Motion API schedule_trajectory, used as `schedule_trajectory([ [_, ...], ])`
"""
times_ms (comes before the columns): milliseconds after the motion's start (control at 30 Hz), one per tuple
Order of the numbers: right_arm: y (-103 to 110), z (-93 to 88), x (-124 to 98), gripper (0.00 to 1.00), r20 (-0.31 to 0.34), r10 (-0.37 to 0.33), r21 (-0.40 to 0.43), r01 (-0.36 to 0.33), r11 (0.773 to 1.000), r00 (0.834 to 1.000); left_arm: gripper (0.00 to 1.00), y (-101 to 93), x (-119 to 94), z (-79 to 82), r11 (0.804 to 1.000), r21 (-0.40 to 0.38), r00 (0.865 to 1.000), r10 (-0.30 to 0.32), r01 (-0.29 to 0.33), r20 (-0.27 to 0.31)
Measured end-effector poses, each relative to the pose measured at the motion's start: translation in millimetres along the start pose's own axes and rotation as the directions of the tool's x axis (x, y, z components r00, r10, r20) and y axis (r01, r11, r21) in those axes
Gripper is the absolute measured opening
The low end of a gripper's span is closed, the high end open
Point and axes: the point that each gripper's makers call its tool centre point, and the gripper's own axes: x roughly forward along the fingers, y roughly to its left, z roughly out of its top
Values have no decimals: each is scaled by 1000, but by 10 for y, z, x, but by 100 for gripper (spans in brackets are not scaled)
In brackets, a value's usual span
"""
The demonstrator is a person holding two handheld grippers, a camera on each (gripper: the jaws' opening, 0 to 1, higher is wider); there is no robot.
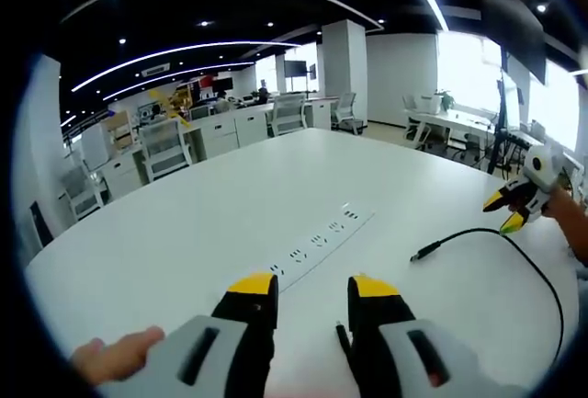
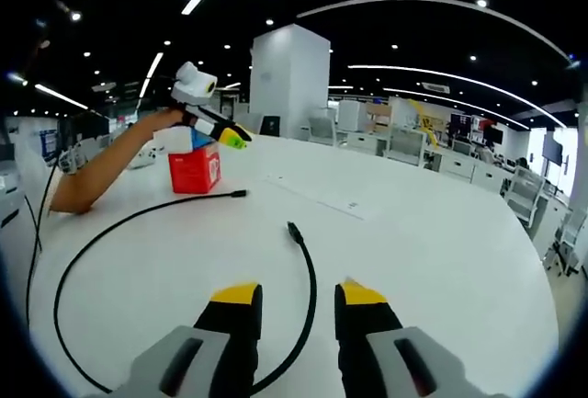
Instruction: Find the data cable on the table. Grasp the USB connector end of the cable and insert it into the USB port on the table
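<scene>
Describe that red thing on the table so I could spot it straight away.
In the right gripper view, start at the big white table and follow its far left edge to where a person's forearm rests. Just right of that arm stands a small red box with white markings. It is the one brightly coloured thing there; beside it lies just a thin black cable.

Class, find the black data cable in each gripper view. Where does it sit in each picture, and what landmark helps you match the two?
Left gripper view: the data cable lies on the white table at the right, with its connector end pointing toward the centre.
Right gripper view: the data cable sweeps in a wide loop across the left and lower middle, with both ends showing.
Shared landmark: the socket strip set into the tabletop.
</scene>
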Motion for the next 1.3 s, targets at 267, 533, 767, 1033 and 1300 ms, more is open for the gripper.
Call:
schedule_trajectory([
  [267,45,-112,16,37,-73,-30,-26,28,999,997,32,17,3,4,1000,1,1000,5,-5,-3],
  [533,35,-92,-73,38,-91,-42,-41,38,998,995,37,58,18,-2,1000,1,999,24,-24,-22],
  [767,-38,-138,-88,38,-104,-66,-22,64,998,992,39,70,19,-17,999,4,999,34,-34,-30],
  [1033,-15,-103,-80,40,-86,-48,-15,47,999,995,39,76,18,-18,999,1,999,36,-36,-30],
  [1300,-28,-101,-32,38,-69,-25,9,25,1000,997,39,78,13,-15,999,-1,999,35,-35,-27],
])
